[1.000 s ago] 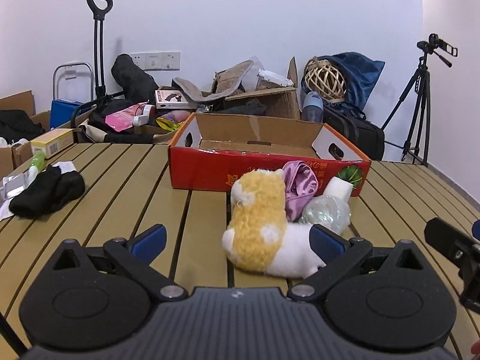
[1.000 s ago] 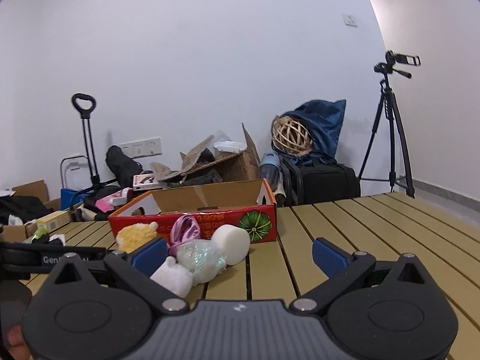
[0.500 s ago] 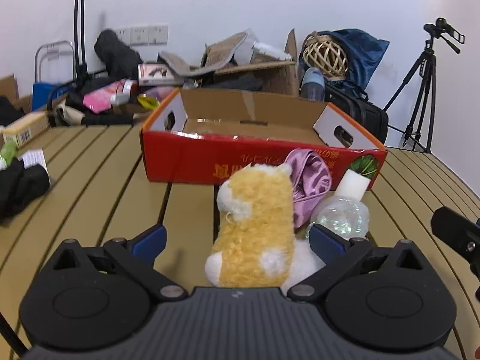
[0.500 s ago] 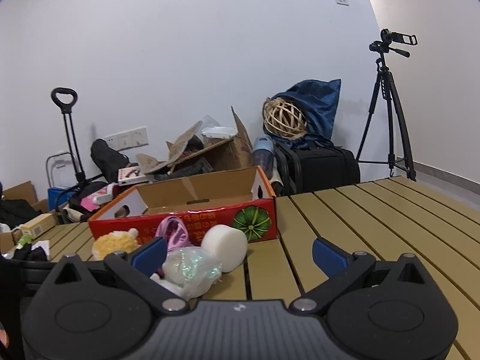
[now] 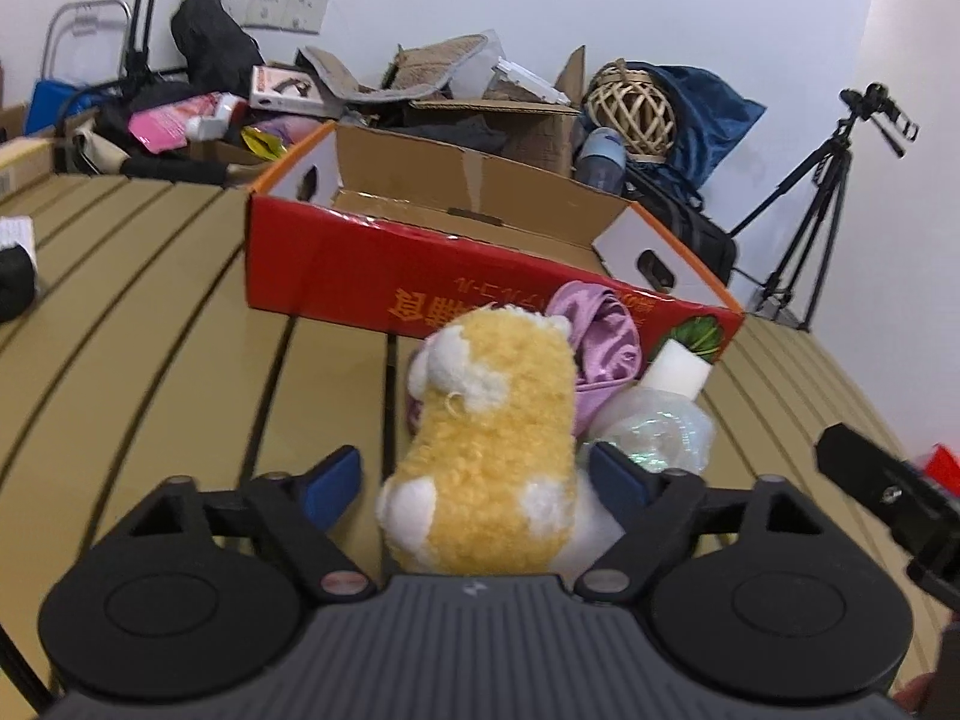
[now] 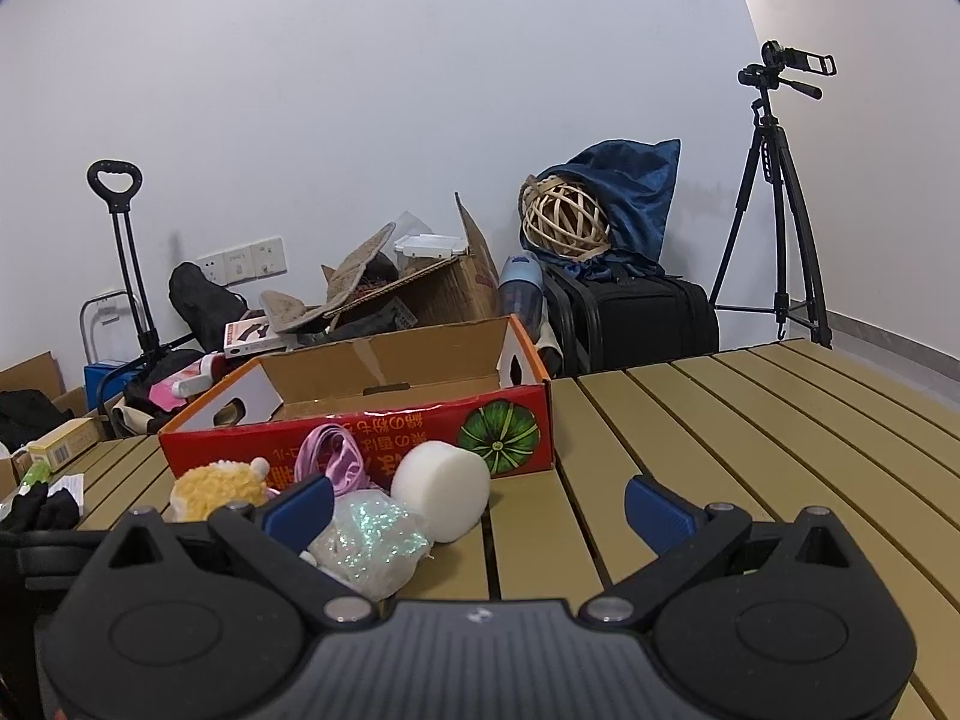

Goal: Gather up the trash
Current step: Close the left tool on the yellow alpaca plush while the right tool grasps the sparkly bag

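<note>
A yellow-and-white plush toy (image 5: pixel 492 432) lies on the slatted table (image 5: pixel 180 330), in front of an open red cardboard box (image 5: pixel 360 264). My left gripper (image 5: pixel 474 480) straddles the toy and its jaws are closing. The right pad sits against the toy's white end, while a small gap shows at the left pad. Beside the toy lie a purple cloth (image 5: pixel 600 336), a white foam cylinder (image 5: pixel 678 369) and a clear glittery bag (image 5: pixel 654 432). My right gripper (image 6: pixel 478 510) is open over bare table, with the glittery bag (image 6: pixel 372 540) just behind its left finger.
A black cloth (image 6: pixel 42 510) lies at the table's left edge. Behind the table are piled boxes, bags, a black suitcase (image 6: pixel 648 318) and a wicker ball. A camera tripod (image 6: pixel 774 210) stands at the right wall. Bare slats stretch to the right.
My left gripper moved forward and down onto the plush toy, and its jaws narrowed around it. My right gripper drifted a little; its jaws stayed wide.
</note>
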The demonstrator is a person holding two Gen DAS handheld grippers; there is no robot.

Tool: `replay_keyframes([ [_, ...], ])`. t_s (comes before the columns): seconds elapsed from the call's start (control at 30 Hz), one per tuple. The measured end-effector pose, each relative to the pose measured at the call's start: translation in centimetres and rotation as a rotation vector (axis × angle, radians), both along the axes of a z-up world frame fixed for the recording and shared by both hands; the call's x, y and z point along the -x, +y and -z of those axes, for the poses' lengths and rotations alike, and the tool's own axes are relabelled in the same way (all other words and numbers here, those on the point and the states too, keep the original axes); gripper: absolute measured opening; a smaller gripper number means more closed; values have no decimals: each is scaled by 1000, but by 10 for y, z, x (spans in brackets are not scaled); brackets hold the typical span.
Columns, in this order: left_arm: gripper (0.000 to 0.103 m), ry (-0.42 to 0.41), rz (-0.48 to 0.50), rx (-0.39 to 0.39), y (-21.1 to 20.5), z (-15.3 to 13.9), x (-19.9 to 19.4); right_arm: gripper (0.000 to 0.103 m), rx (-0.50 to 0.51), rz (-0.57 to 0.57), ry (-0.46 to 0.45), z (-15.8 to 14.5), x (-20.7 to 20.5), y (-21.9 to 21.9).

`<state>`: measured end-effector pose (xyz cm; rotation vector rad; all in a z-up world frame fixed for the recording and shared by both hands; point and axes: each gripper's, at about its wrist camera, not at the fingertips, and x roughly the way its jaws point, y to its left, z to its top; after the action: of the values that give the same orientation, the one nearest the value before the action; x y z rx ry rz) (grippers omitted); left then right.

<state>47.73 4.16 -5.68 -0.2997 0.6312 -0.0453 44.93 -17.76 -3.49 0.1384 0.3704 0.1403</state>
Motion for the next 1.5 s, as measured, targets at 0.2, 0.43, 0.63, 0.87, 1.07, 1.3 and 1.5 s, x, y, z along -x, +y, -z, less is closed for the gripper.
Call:
replay_keyframes([
  [0.2,62,-16,6,25,2,0,3,103,-15,13,20,4,-4,-3],
  [0.43,59,-62,-35,25,5,-7,13,103,-15,8,33,8,-8,-1],
  [0.63,59,-143,-91,-15,9,-25,29,103,-30,-13,42,9,-11,3],
  [0.87,59,-205,-163,-74,20,-44,45,103,-73,-52,72,11,-17,14],
  [1.07,59,-232,-221,-133,30,-51,55,103,-118,-71,114,16,-27,28],
  [1.3,59,-230,-243,-163,38,-50,57,103,-44,1,122,20,-32,51],
  [1.5,59,-224,-252,-168,41,-49,56,92,-61,-30,155,26,-39,54],
])
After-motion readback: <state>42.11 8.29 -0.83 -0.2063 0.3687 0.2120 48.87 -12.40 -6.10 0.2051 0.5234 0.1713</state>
